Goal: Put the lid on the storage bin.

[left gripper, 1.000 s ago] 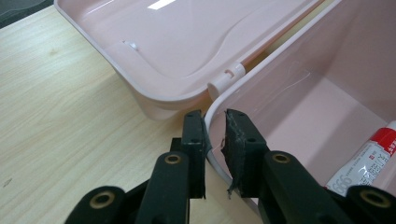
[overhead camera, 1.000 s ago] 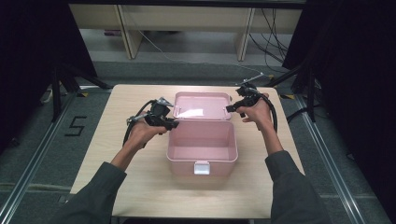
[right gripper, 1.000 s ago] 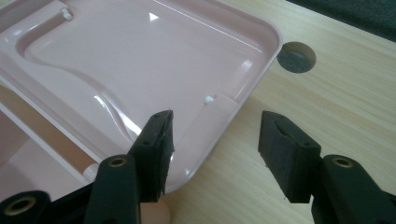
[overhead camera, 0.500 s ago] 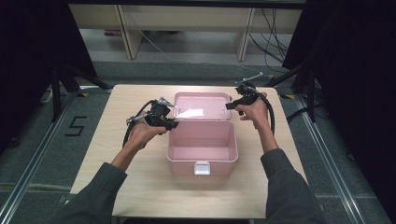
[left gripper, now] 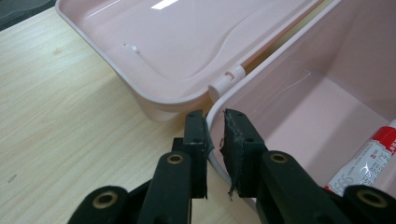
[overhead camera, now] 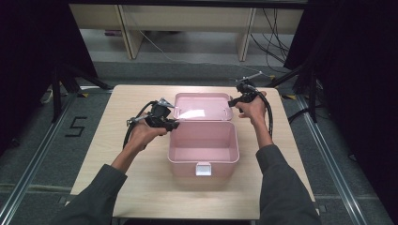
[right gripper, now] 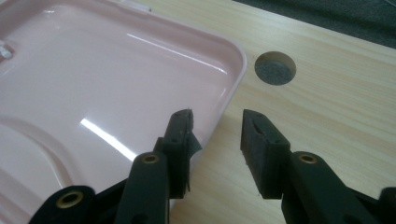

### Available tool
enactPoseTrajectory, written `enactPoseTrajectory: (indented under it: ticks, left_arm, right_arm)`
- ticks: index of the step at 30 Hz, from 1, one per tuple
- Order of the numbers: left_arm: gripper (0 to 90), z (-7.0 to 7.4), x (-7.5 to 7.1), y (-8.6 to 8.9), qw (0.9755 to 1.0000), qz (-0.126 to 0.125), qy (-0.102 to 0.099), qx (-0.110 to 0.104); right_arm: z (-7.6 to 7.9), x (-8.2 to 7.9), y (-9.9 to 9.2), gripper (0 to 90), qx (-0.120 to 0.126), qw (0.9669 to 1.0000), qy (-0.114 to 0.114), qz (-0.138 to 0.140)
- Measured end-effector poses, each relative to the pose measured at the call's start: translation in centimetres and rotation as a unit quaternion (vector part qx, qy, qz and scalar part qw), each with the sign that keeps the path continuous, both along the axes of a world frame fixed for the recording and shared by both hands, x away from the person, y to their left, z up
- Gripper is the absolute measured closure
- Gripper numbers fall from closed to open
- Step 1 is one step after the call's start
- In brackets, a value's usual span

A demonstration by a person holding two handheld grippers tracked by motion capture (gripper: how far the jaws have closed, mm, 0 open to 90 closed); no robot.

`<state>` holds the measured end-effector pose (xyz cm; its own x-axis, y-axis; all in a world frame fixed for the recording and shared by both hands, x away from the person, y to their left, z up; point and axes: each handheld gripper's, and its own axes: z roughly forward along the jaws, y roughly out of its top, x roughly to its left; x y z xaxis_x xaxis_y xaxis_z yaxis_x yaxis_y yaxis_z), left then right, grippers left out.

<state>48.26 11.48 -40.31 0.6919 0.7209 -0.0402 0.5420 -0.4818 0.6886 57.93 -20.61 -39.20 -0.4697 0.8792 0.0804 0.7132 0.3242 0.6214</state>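
From the high view, a pink box (overhead camera: 203, 145) sits open in the middle of the wooden desk (overhead camera: 117, 154), its lid (overhead camera: 202, 107) folded back flat behind it; a white latch (overhead camera: 203, 169) shows on the near wall; the left hand (overhead camera: 143, 136) brings the left gripper (overhead camera: 170, 124) in at the box's left rear corner; the right hand (overhead camera: 253, 108) carries the right gripper (overhead camera: 233, 104) at the lid's right edge; dark sleeves come up from the bottom.

Over to the left gripper view: the left gripper (left gripper: 214, 140) has its jaws nearly closed, a narrow gap between them, and the box's rim (left gripper: 219, 102) runs right into that gap, pinched or very nearly so; the hinge (left gripper: 227, 80) lies just beyond the tips; inside the box (left gripper: 327, 107), at the right, a white tube with a red band (left gripper: 366, 158) lies on the floor.

Now the right gripper view: the right gripper (right gripper: 216, 135) stands with its jaws well apart, holding nothing; the one jaw sits over the lid (right gripper: 102, 88) just inside its rim, the other over bare desk (right gripper: 336, 98); the lid's edge lies between them; a round hole (right gripper: 275, 68) in the desk lies beyond.
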Motion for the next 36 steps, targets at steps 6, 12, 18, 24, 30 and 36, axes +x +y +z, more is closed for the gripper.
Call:
enactPoseTrajectory:
  ticks: [6,12,18,24,30,36]
  left_arm:
    - [78.9,0.0,0.0,0.0,1.0,0.0,-0.002,-0.001]
    - [78.9,0.0,-0.1,0.0,1.0,0.001,-0.003,-0.003]
    - [79.0,0.0,0.0,0.0,1.0,-0.001,-0.004,-0.002]
    - [79.2,0.0,-0.1,0.0,1.0,-0.001,-0.002,-0.001]
    - [79.5,0.0,-0.1,0.0,1.0,0.0,-0.006,-0.003]
    - [79.8,0.0,-0.1,0.0,1.0,0.002,-0.007,-0.002]
  right_arm:
    - [0.2,0.8,1.2,68.7,-0.007,0.9998,-0.004,-0.019]
    - [0.0,1.6,2.1,70.3,-0.024,0.9984,0.023,-0.045]
    - [-0.5,2.1,2.2,70.9,-0.034,0.9976,0.037,-0.047]
    - [-0.9,2.2,2.4,71.9,-0.035,0.9962,0.047,-0.064]
    - [-1.1,2.2,2.9,77.7,-0.039,0.9955,0.055,-0.067]
    - [-0.7,2.0,3.2,79.2,-0.052,0.9952,0.041,-0.072]
